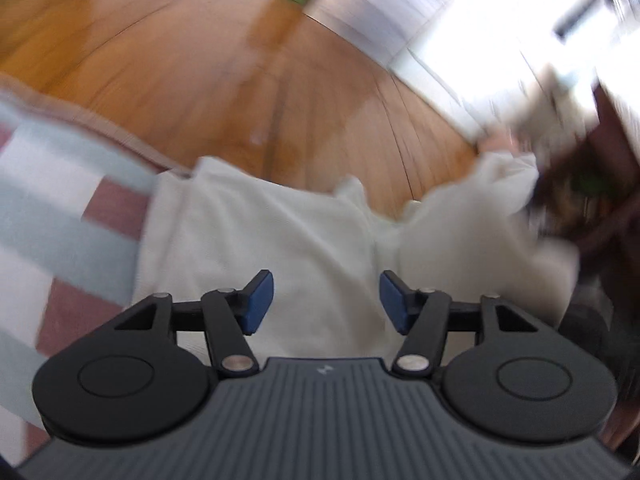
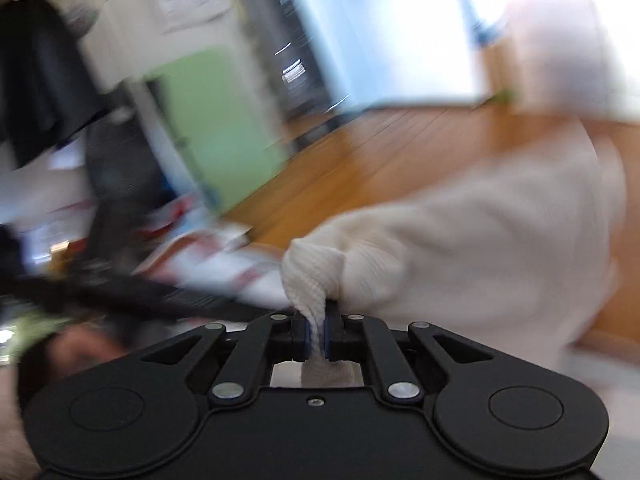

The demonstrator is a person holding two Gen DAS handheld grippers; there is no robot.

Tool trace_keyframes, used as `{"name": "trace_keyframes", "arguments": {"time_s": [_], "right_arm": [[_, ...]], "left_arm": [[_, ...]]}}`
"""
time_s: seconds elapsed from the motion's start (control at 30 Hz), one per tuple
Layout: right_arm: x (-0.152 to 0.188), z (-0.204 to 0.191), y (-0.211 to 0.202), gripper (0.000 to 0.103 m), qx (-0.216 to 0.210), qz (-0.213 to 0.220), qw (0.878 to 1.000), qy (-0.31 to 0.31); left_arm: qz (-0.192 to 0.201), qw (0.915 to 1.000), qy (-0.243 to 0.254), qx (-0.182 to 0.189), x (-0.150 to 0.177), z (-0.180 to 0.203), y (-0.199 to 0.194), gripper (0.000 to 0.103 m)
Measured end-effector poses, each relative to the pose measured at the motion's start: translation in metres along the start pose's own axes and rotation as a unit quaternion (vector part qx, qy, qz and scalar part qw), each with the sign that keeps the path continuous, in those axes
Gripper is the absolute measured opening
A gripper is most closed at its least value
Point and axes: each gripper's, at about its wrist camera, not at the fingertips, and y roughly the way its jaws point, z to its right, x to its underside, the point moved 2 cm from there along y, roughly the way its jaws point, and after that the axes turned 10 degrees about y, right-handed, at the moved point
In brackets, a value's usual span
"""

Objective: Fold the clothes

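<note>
White garment [image 2: 460,248] pinched in right gripper [image 2: 316,334] jaws; left gripper [image 1: 326,302] jaws wide apart.

- Left tongs [image 1: 326,300]: matt black plastic arms, bright metal rivets, blue pads [image 1: 259,303] with a dull, rubbery look, set wide apart.
- Under them the cream garment [image 1: 280,240], soft matt cloth, lightly fuzzy.
- The checked blanket [image 1: 52,208] beside it: matt woven fabric.
- Floor [image 1: 200,80]: polished wood boards, glossy where the light hits.
- Right tongs [image 2: 316,338], same matt black plastic, pinching ribbed knit; the weave of the garment's hem [image 2: 312,276] shows clearly.
</note>
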Motion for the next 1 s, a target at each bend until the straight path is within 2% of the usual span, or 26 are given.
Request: {"name": "trace_keyframes", "arguments": {"time_s": [0.1,0.17,0.23,0.37,0.53,0.6,0.63,0.67,0.73,0.77,0.87,0.9,0.93,1.0], "right_arm": [[0.037,0.010,0.062,0.008,0.018,-0.060,0.998,0.021],[0.062,0.017,0.101,0.008,0.031,-0.099,0.994,0.035],[0.080,0.028,0.118,0.008,0.043,-0.124,0.990,0.056],[0.092,0.037,0.107,0.008,0.043,-0.111,0.988,0.098],[0.081,0.027,0.086,0.008,0.036,-0.088,0.990,0.103],[0.077,0.014,0.085,0.008,0.035,-0.086,0.993,0.079],[0.075,0.005,0.086,0.008,0.036,-0.086,0.994,0.059],[0.075,-0.003,0.090,0.008,0.036,-0.086,0.995,0.038],[0.078,-0.014,0.090,0.009,0.041,-0.088,0.995,-0.005],[0.080,-0.017,0.085,0.010,0.045,-0.088,0.995,-0.027],[0.084,-0.012,0.052,0.019,0.056,-0.089,0.993,-0.055],[0.084,-0.008,0.035,0.038,0.061,-0.086,0.993,-0.056],[0.085,-0.002,0.017,0.053,0.070,-0.080,0.993,-0.060],[0.095,0.010,-0.023,0.055,0.120,-0.058,0.988,-0.082]], "left_arm": [[-0.059,0.9921,-0.102,-0.043,0.022,-0.046,0.021,0.054],[-0.073,0.9885,-0.121,-0.054,0.027,-0.058,0.028,0.051],[-0.065,0.9899,-0.114,-0.054,0.027,-0.054,0.028,0.051],[-0.066,0.9922,-0.102,-0.029,0.024,-0.045,0.032,0.055],[-0.069,0.9935,-0.090,0.006,0.020,-0.035,0.038,0.059],[-0.071,0.9937,-0.085,0.020,0.019,-0.031,0.040,0.072],[-0.077,0.9934,-0.083,0.020,0.019,-0.031,0.046,0.073],[-0.087,0.9927,-0.082,0.014,0.020,-0.031,0.054,0.069],[-0.102,0.9924,-0.065,-0.021,0.022,-0.030,0.065,0.023],[-0.105,0.9931,-0.042,-0.030,0.021,-0.024,0.067,0.010],[-0.091,0.9944,0.028,-0.047,0.016,0.000,0.059,0.010],[-0.077,0.9938,0.049,-0.063,0.014,0.006,0.052,0.010],[-0.061,0.9920,0.071,-0.085,0.011,0.012,0.046,0.010],[-0.026,0.9863,0.104,-0.125,0.005,0.021,0.033,0.010]]}}
